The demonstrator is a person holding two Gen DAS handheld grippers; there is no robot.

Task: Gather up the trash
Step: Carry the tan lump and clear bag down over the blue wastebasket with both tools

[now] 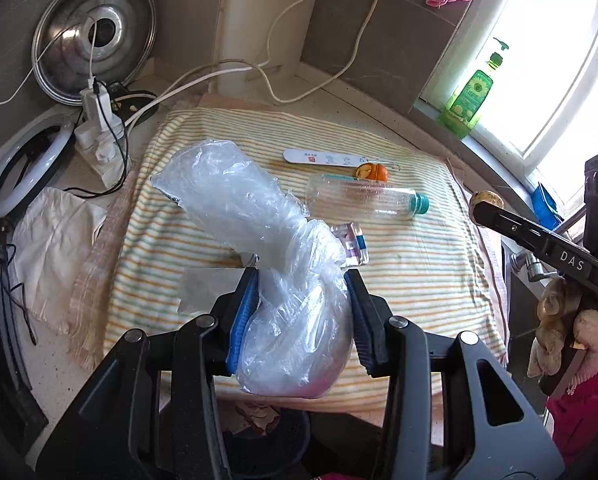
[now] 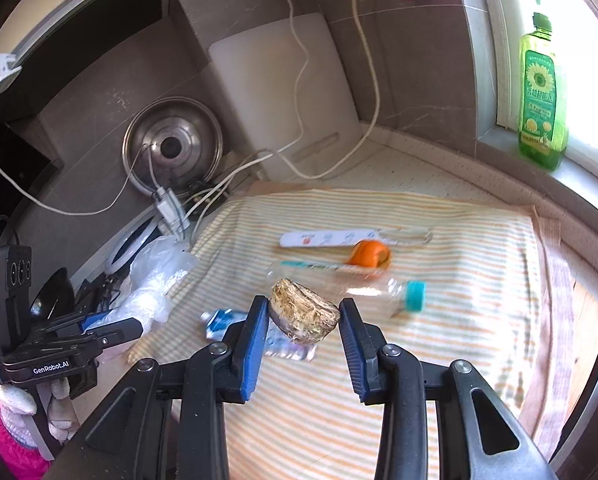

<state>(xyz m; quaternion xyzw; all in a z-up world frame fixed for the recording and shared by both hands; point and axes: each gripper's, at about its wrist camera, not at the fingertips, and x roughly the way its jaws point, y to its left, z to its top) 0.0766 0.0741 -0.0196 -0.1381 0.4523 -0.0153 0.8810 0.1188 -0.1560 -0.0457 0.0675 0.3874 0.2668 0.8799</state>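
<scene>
**Both grippers hold trash above a striped cloth on a kitchen counter**

Nearest the left wrist camera, the left gripper has its blue-padded fingers clenched on a crumpled clear plastic bag. The bag bulges between the pads and its free end sticks up and to the left over the striped cloth.

Going left to right in this view: a white ring light lies at the counter's left edge, with a white plastic sheet just beside it. Behind them a steel pot lid leans against the wall, with white chargers and cables in front of it. On the cloth beyond the bag lie a small clear packet, a white flat strip with printing, a piece of orange peel, and an empty clear bottle with a teal cap on its side. A green soap bottle stands on the windowsill. At far right the right gripper shows side-on, held by a gloved hand.

In the right wrist view, the right gripper's pads are grasping a brownish, rough-textured lump, lifted above the cloth. At far left is the left gripper with the bag; the bottle, the peel and the strip lie beyond the lump, somewhat blurred.
</scene>
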